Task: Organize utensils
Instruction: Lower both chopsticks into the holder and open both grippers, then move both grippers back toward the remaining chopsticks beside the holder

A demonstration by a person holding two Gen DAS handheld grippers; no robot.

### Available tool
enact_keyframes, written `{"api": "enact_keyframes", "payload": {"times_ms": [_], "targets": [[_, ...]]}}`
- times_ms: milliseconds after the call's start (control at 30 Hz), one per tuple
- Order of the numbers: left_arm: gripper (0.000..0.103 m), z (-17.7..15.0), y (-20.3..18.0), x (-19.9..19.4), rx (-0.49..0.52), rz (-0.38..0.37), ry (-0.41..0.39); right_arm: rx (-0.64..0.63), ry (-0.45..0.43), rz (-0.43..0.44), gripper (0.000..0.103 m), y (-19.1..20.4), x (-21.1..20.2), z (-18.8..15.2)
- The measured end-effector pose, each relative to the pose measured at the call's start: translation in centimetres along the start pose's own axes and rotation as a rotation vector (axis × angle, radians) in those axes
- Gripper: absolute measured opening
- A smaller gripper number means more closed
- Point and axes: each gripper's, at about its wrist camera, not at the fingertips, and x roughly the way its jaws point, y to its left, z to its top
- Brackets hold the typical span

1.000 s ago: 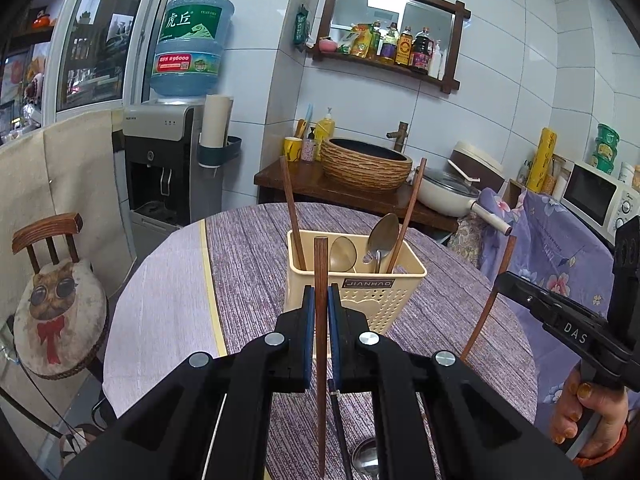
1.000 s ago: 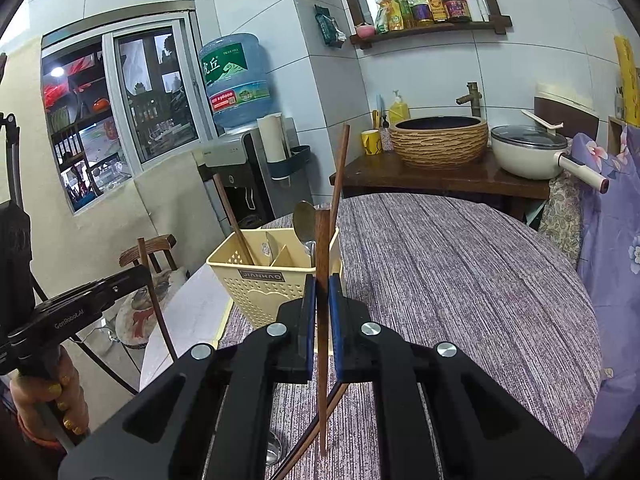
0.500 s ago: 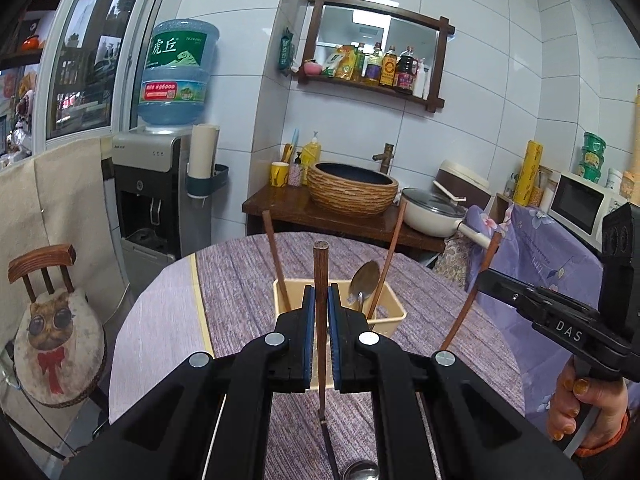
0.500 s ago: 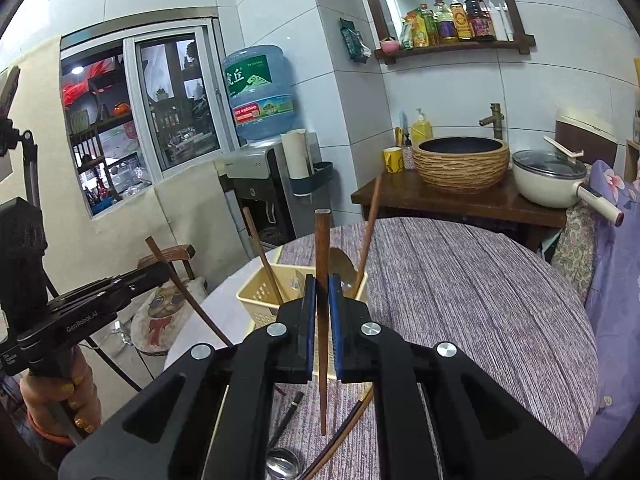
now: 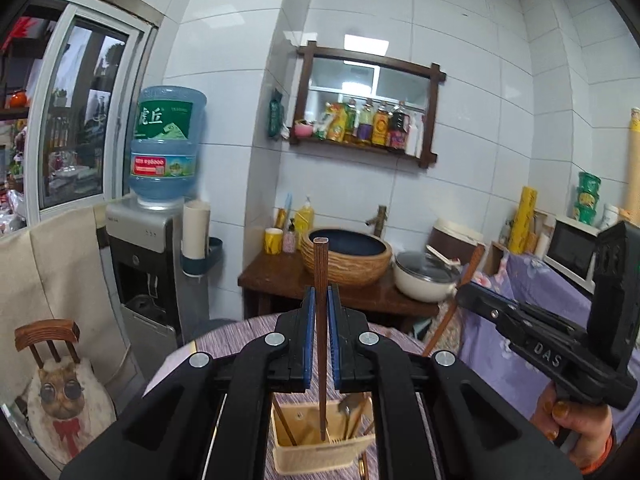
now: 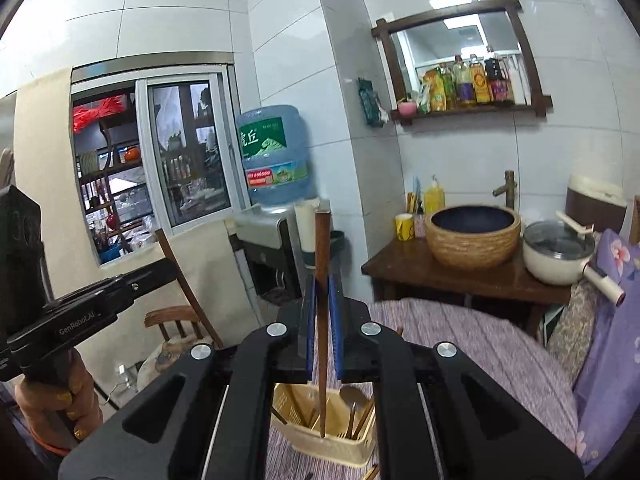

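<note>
Holding one wooden chopstick in each gripper, I have both poised upright above the cream utensil caddy (image 5: 316, 446). My left gripper (image 5: 320, 312) is clenched on the left chopstick (image 5: 320, 276), whose lower tip hangs over the caddy's middle compartment, at 6 o'clock in the left wrist view. My right gripper (image 6: 321, 304) is clamped on the right chopstick (image 6: 322, 248) the same way, with its tip pointing into the caddy near 6 o'clock in the right wrist view.

I judge the task well along. The caddy on the purple-striped table (image 6: 480, 340) already holds a spoon (image 5: 347, 408) and other chopsticks: one leans in the compartment toward 7 o'clock, more stand with the spoon toward 5 o'clock. What remains, as far as I can see, is lowering and releasing these two sticks. Part of another utensil shows on the table beside the caddy at the bottom edge, so there may be more to collect. I cannot tell whether either tip touches the caddy floor yet.
</note>
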Motion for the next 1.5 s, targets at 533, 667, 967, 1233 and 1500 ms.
{"api": "enact_keyframes", "payload": {"times_ms": [533,667,967,1233,1500], "targets": [[0.007,-9.4,2.3,8.0,-0.057,0.062,0.212,0.022,0.137,-0.082,0.008,-1.9,7.3,-8.7],[0.007,-10.9,2.5,8.8,-0.063,0.064,0.247,0.039,0.160,-0.083,0.008,-2.4,8.0,-10.0],[0.017,-12.1,2.4,8.6,-0.047,0.066,0.253,0.049,0.149,-0.068,0.009,-2.7,7.9,-11.1],[0.077,-13.4,2.4,4.4,-0.046,0.068,0.177,-0.009,0.054,-0.113,0.049,-1.3,3.4,-12.7],[0.092,-18.9,4.2,1.3,-0.109,0.122,0.228,-0.009,0.214,-0.212,0.068,-2.2,1.5,-18.9]]}}
